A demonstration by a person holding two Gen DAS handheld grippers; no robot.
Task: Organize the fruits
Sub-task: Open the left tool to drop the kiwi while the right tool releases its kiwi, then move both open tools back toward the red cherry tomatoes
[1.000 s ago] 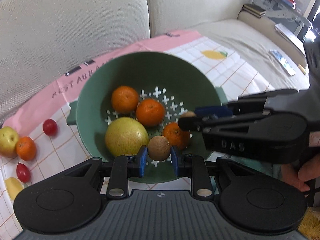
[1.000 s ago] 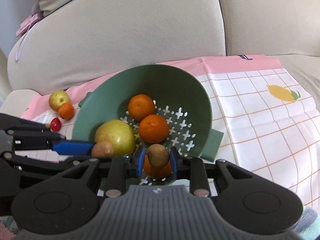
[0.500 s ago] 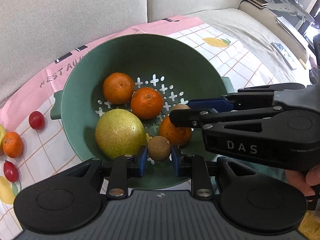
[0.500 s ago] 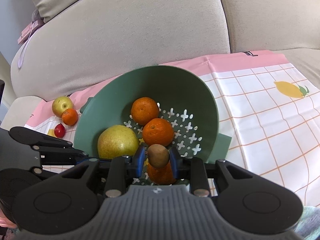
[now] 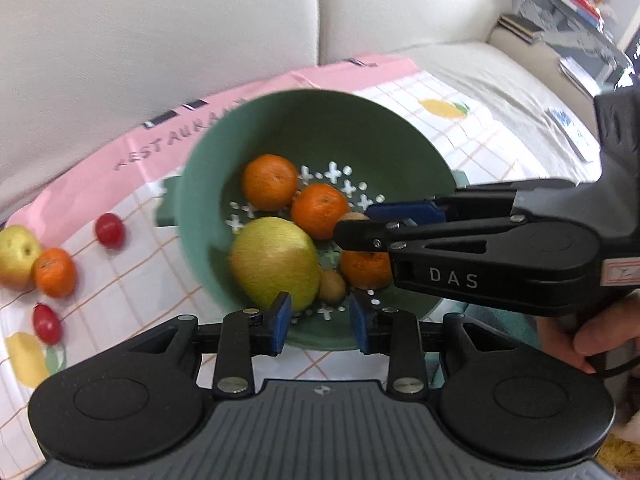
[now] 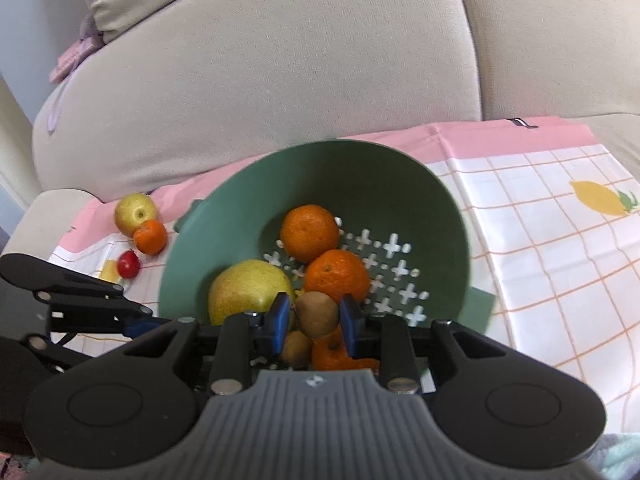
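A green colander bowl (image 5: 200, 184) on the checked cloth holds a yellow-green pear (image 5: 274, 262) and three tangerines (image 5: 270, 182). My left gripper (image 5: 319, 316) hangs over the bowl's near rim with its jaws opening. A brown kiwi (image 5: 332, 286) lies loose in the bowl just beyond the blue pads, against the pear and free of both pads. My right gripper (image 6: 314, 314) is shut on a second kiwi (image 6: 316, 312) above the bowl's near side. In the left wrist view it reaches in from the right, over a tangerine (image 5: 366, 270).
Left of the bowl on the cloth lie a yellow apple (image 5: 16, 256), a tangerine (image 5: 54, 272) and two small red fruits (image 5: 109, 230) (image 5: 47, 323). Beige sofa cushions (image 6: 280, 60) rise behind. A person's hand (image 5: 592, 336) grips the right tool. Open cloth (image 6: 560, 240) lies right of the bowl.
My left gripper's jaws have parted and its kiwi has dropped into the bowl beside the pear. The left gripper shifted sideways over the bowl. The right gripper still holds its kiwi.
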